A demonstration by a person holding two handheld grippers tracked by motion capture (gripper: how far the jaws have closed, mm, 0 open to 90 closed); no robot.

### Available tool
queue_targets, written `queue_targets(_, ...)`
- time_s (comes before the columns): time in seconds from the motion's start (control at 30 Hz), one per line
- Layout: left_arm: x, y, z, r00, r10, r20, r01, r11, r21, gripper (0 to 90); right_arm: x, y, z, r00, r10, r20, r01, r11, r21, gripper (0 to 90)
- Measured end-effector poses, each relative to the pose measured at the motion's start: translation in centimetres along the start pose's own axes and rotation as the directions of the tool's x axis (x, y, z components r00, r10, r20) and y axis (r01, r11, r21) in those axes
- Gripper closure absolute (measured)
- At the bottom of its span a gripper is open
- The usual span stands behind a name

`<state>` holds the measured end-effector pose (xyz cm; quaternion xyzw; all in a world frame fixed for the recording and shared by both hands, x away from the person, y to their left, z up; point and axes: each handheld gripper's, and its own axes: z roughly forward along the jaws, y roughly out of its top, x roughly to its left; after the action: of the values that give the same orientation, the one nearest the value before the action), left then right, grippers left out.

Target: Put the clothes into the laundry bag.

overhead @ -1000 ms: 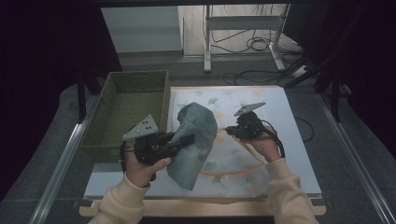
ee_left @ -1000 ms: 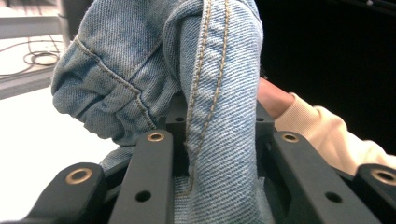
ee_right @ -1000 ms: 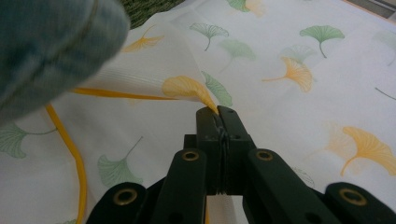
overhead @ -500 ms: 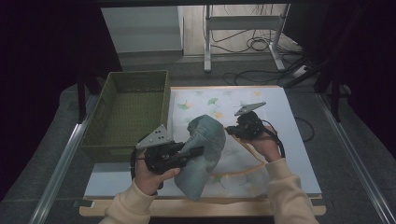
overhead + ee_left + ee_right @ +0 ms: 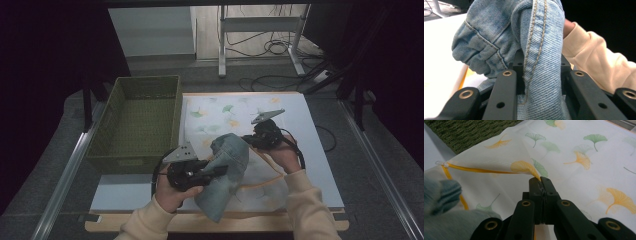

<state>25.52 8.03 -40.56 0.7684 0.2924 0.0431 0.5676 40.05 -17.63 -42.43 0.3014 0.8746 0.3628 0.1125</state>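
Note:
A light blue denim garment [image 5: 229,172] lies bunched across the front of a white cloth printed with ginkgo leaves [image 5: 225,112]. My left gripper [image 5: 221,170] is shut on a seamed fold of the denim [image 5: 541,47], which runs up between its jaws. My right gripper [image 5: 246,140] is shut on a pinched-up fold of the leaf-print cloth [image 5: 524,165], beside its orange edging, and lifts it into a small tent. The denim [image 5: 444,202] bulges at the lower left of the right gripper view.
A green woven basket [image 5: 135,120] stands empty on the table's left, touching the cloth's left edge. The person's cream sleeve [image 5: 599,62] is close behind the denim. Cables and a metal stand's legs [image 5: 260,45] lie on the floor beyond the table.
My left gripper has carried the denim to the right and toward the table's front, lowering it onto the cloth. The right gripper has stayed almost still, holding the cloth.

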Motion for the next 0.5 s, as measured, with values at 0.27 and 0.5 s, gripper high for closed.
queue_targets(0.27, 0.8, -0.9, 1.1, 0.9997, -0.021, -0.016, 0.021, 0.9990, 0.039, 70.1, 0.0, 0.0, 0.0, 1.0000, -0.002, 0.002, 0.002, 1.000, -0.002, 88.4)
queue_targets(0.5, 1.3, -1.4, 2.0, 0.9990, -0.023, -0.039, 0.025, 0.9973, 0.069, 70.0, 0.0, 0.0, -0.1, 1.0000, -0.002, 0.002, 0.002, 1.000, -0.005, 88.4)
